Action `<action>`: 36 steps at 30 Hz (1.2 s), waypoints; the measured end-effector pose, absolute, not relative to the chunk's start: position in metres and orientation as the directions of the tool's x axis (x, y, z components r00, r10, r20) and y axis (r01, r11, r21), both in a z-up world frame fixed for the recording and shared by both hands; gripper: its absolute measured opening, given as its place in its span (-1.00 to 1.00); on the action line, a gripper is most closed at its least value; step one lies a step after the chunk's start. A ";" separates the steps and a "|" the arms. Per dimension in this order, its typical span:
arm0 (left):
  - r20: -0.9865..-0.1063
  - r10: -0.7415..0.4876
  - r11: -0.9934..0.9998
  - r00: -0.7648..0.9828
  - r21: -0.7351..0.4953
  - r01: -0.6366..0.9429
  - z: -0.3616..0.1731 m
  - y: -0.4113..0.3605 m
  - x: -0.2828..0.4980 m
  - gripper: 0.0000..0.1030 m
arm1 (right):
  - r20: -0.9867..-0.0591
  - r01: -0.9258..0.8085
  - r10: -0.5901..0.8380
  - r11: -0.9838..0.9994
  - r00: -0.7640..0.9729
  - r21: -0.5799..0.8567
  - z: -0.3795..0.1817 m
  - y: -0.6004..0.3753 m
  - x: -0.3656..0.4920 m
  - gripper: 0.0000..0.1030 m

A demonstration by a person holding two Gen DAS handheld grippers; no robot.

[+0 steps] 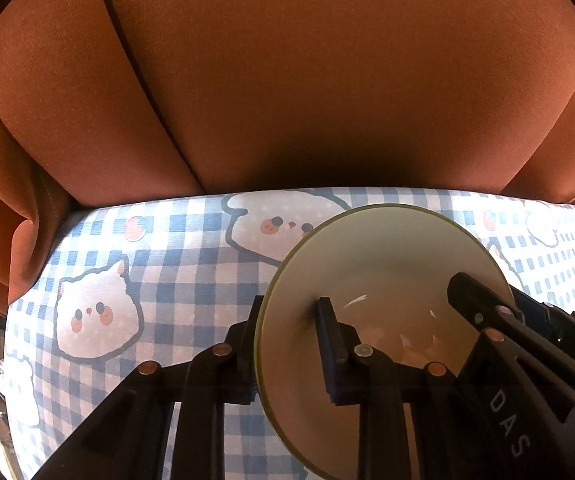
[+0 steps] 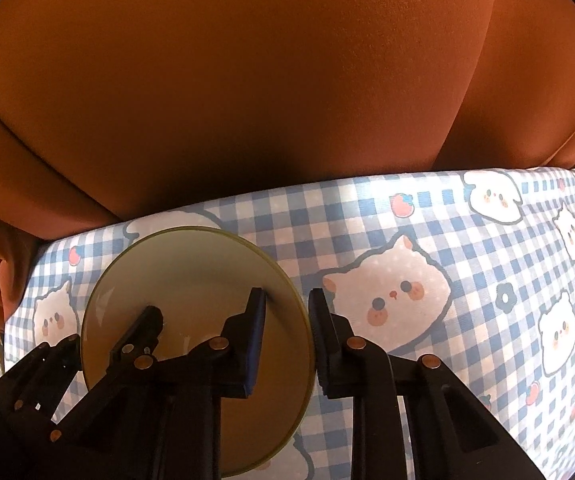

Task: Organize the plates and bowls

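Your left gripper [image 1: 287, 332] sits closed over the near-left rim of the bowl [image 1: 383, 264]. One finger [image 1: 329, 344] is inside the bowl against the inner wall; the other is outside, mostly hidden behind the rim, so the wall is pinched between them.

Your right gripper [image 2: 289, 328] does the same on the opposite side. Its inner finger [image 2: 253, 332] lies inside the bowl, its outer finger [image 2: 325, 336] just outside the rim. Jaws narrow, rim between them; the outer pad looks right at the rim, though actual contact is hard to confirm from this angle.

Each camera catches the other gripper too. In the left wrist view, the right gripper's finger reaches into the bowl from the right. In the right wrist view, the left gripper's finger comes in from the left.

The bowl is pale cream to light green with a thin darker green edge, and glossy, with a few bright glints inside. It is upright, opening toward the cameras. Contents, if any, can't be made out.

Under it is a tablecloth [image 1: 159, 248] in blue-and-white check, printed with white cartoon cats, small strawberries and a dark flower. Whether the bowl rests on the cloth or is raised off it can't be told.

Beyond the far table edge hangs an orange-brown curtain [image 1: 287, 80] in broad folds, filling the upper half of both views. Some clutter at the far left edge of the left wrist view is too blurred to identify.
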State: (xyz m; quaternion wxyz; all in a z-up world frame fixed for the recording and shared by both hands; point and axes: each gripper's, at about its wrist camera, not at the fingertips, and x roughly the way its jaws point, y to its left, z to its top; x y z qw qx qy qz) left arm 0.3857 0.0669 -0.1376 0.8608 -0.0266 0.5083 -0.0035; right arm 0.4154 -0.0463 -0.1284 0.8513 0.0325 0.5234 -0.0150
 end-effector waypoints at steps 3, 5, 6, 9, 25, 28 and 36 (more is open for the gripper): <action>-0.873 -0.029 0.999 0.487 -0.044 -0.021 -0.134 0.064 0.382 -0.57 | -0.895 0.058 0.015 0.997 0.445 0.046 -0.126 -0.047 0.412 -0.50; -0.870 -0.030 0.999 0.492 -0.048 -0.024 -0.130 0.066 0.377 -0.57 | -0.894 0.056 0.016 0.997 0.448 0.046 -0.122 -0.049 0.408 -0.50; -0.869 -0.030 0.999 0.495 -0.048 -0.025 -0.128 0.067 0.375 -0.57 | -0.893 0.054 0.015 0.998 0.450 0.044 -0.119 -0.048 0.407 -0.50; -0.865 -0.027 0.999 0.501 -0.046 -0.025 -0.119 0.070 0.365 -0.57 | -0.889 0.049 0.017 0.998 0.457 0.044 -0.112 -0.047 0.399 -0.50; -0.811 -0.030 0.998 0.584 -0.054 -0.024 -0.045 0.074 0.289 -0.57 | -0.842 0.030 0.019 0.999 0.540 0.041 -0.033 -0.042 0.331 -0.50; -0.799 -0.037 0.998 0.600 -0.058 -0.016 -0.033 0.074 0.269 -0.57 | -0.827 0.035 0.014 0.999 0.562 0.041 -0.018 -0.043 0.308 -0.50; -0.777 -0.061 0.998 0.627 -0.066 0.016 -0.012 0.068 0.215 -0.57 | -0.806 0.059 -0.010 0.998 0.592 0.031 0.007 -0.046 0.247 -0.50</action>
